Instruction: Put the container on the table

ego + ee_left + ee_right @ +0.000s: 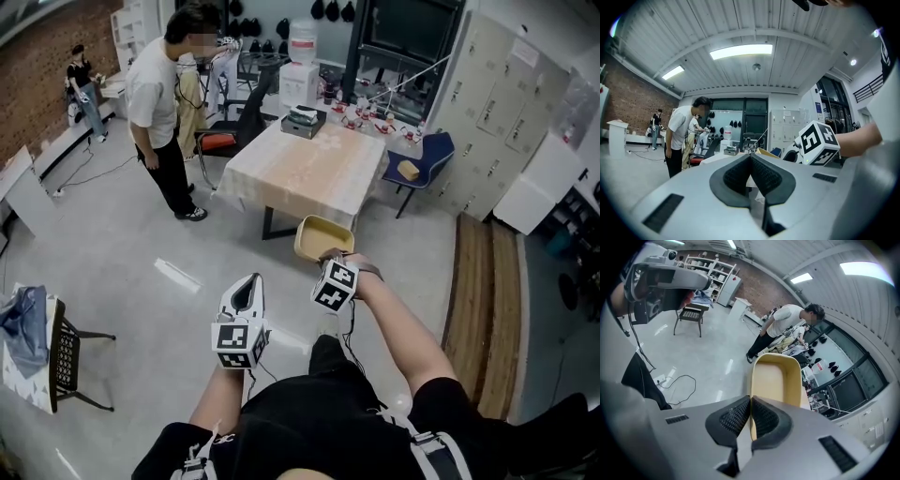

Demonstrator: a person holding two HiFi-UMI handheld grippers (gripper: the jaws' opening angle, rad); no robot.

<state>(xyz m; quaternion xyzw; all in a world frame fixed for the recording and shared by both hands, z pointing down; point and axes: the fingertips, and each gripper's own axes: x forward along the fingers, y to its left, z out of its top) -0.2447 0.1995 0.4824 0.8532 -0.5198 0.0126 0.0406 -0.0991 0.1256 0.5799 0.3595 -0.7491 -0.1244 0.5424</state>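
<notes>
A shallow yellow container [323,237] hangs in the air just short of the near end of the beige table [300,173]. My right gripper [330,259] is shut on its near rim; the right gripper view shows the container [780,380] reaching forward from between the pads. My left gripper [246,292] sits lower and to the left over the floor, shut and empty. The left gripper view shows its jaws [751,161] pressed together with nothing held, and the right gripper's marker cube [818,142] beside them.
A person in a white shirt [159,112] stands at the table's left side. A grey box [303,121] sits at the table's far end. A blue chair [417,161] stands to the right, lockers [497,103] behind it. A black chair with cloth [52,352] is at left.
</notes>
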